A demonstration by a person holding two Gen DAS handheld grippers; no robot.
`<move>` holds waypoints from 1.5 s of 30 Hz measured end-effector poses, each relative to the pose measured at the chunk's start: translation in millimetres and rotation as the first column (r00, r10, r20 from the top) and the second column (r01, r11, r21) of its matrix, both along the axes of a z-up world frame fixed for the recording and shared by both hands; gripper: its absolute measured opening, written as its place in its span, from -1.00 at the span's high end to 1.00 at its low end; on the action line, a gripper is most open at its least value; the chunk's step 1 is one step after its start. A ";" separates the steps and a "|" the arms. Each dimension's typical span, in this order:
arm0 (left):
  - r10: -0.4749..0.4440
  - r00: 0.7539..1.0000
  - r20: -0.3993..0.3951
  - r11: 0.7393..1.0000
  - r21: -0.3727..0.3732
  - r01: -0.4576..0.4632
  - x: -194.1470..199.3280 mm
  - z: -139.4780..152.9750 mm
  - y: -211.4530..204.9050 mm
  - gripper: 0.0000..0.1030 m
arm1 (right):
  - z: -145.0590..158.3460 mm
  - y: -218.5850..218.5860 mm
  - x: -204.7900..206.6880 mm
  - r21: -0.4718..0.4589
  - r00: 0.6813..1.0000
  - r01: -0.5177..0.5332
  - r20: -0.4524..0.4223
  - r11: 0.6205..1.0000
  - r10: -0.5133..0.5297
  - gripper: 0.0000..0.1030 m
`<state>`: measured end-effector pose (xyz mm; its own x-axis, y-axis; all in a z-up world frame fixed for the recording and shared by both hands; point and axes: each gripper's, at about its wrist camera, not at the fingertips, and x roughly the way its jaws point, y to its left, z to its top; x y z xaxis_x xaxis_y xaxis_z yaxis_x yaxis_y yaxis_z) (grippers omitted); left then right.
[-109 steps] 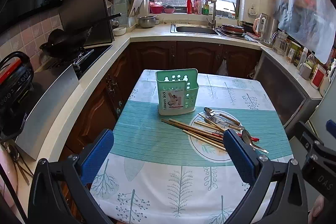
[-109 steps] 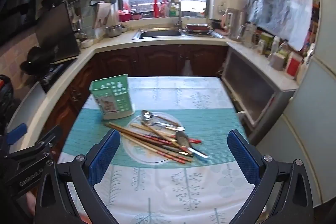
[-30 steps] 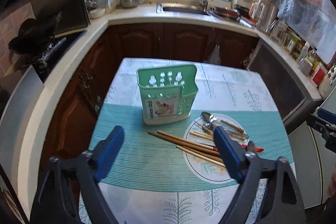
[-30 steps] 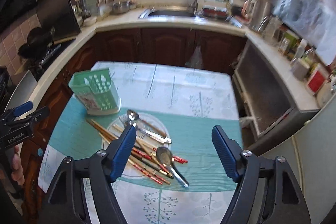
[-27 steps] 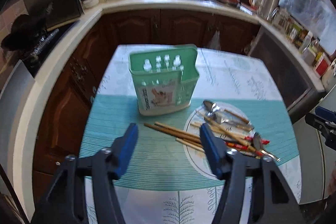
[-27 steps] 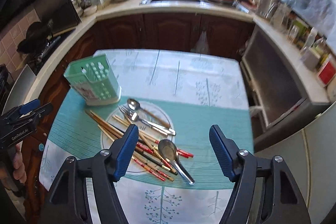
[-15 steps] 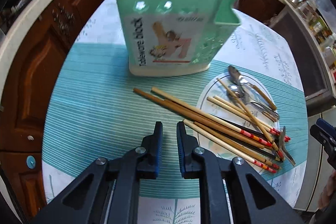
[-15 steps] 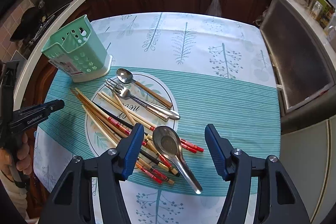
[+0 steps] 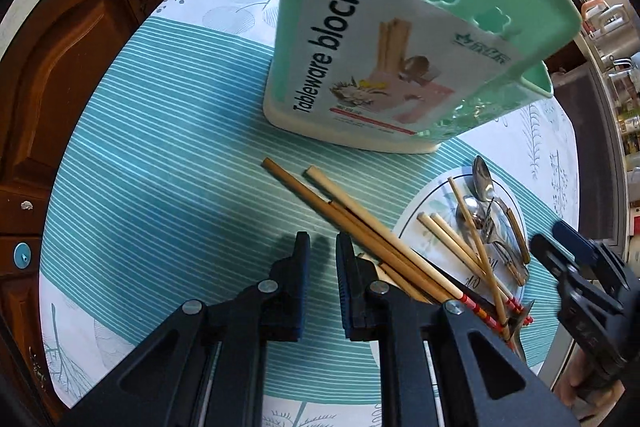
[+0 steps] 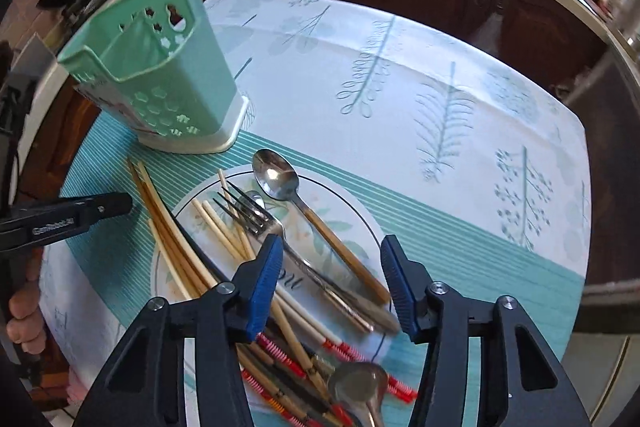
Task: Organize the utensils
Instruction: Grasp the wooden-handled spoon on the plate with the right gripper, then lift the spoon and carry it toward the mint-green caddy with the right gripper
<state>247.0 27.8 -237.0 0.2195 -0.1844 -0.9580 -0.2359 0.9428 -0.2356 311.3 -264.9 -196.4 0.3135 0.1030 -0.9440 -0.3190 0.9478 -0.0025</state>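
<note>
Both lowered since before: left gripper (image 9: 322, 247) fingers nearly shut, empty; right gripper (image 10: 331, 267) closing over fork (image 10: 256, 217).

Holder (image 9: 420, 39): smooth green plastic, slight sheen, glossy paper label. Chopsticks (image 9: 360, 219): matt pale wood. Spoon (image 10: 276, 175) and fork (image 10: 256, 215): polished metal, mirror-bright. Plate (image 10: 360, 227): glossy white glaze. Tablecloth (image 10: 440, 67): smooth printed sheet, faintly shiny. Pads (image 10: 264, 283): ribbed blue, matt.

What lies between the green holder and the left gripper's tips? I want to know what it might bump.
In the left wrist view, bare striped tablecloth lies between the holder and the left gripper, with chopstick ends just beside it.
</note>
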 end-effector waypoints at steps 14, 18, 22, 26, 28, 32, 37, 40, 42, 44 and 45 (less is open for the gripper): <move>-0.049 0.999 0.005 0.998 0.037 0.049 3.2 9.9 -9.1 0.78 | -44.0 28.3 30.4 -0.060 0.993 -0.097 -0.071 0.993 0.093 0.52; -0.076 0.997 0.022 0.995 0.072 0.074 6.4 15.3 -20.9 0.77 | -49.4 40.8 33.7 -0.082 0.990 -0.121 -0.081 0.989 0.114 0.68; -0.094 0.995 0.020 0.993 0.071 0.092 6.8 17.2 -30.2 0.77 | -49.5 42.3 27.8 -0.074 0.991 -0.111 -0.086 0.991 0.104 0.81; -0.127 0.992 0.022 0.989 0.080 0.125 6.6 20.6 -45.3 0.77 | -44.8 22.3 21.2 0.008 0.996 -0.032 -0.085 0.999 0.033 0.88; -0.146 0.989 0.028 0.988 0.062 0.144 5.5 21.9 -56.1 0.77 | -42.2 11.2 16.3 0.048 0.997 0.007 -0.076 0.999 -0.004 0.88; -0.190 0.980 0.049 0.981 0.037 0.189 4.2 27.7 -82.7 0.77 | -36.1 -11.2 9.3 0.101 0.996 0.067 -0.064 0.993 -0.060 0.88; -0.256 0.964 0.074 0.966 -0.012 0.258 -1.8 34.3 -116.8 0.77 | -18.4 -34.6 -13.4 0.171 0.992 0.129 -0.036 0.977 -0.125 0.88; -0.329 0.940 0.091 0.940 -0.059 0.335 -10.1 35.1 -141.2 0.77 | -4.1 -61.1 -28.1 0.219 0.986 0.166 -0.021 0.962 -0.166 0.88; -0.401 0.910 0.106 0.907 -0.090 0.411 -19.3 34.2 -161.7 0.75 | 5.3 -75.2 -43.0 0.248 0.982 0.188 -0.017 0.950 -0.190 0.88; -0.468 0.876 0.118 0.868 -0.123 0.480 -27.6 31.0 -177.7 0.68 | 13.4 -95.9 -64.1 0.282 0.975 0.215 -0.017 0.935 -0.219 0.88; -0.508 0.852 0.130 0.841 -0.139 0.522 -31.8 28.9 -189.8 0.67 | 17.0 -104.9 -74.1 0.295 0.973 0.226 -0.017 0.929 -0.231 0.88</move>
<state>215.2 -162.0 -208.2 0.1280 -0.4446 -0.8865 0.3008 0.8692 -0.3925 237.2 -369.8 -179.4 0.3777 0.2975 -0.8768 -0.0963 0.9545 0.2824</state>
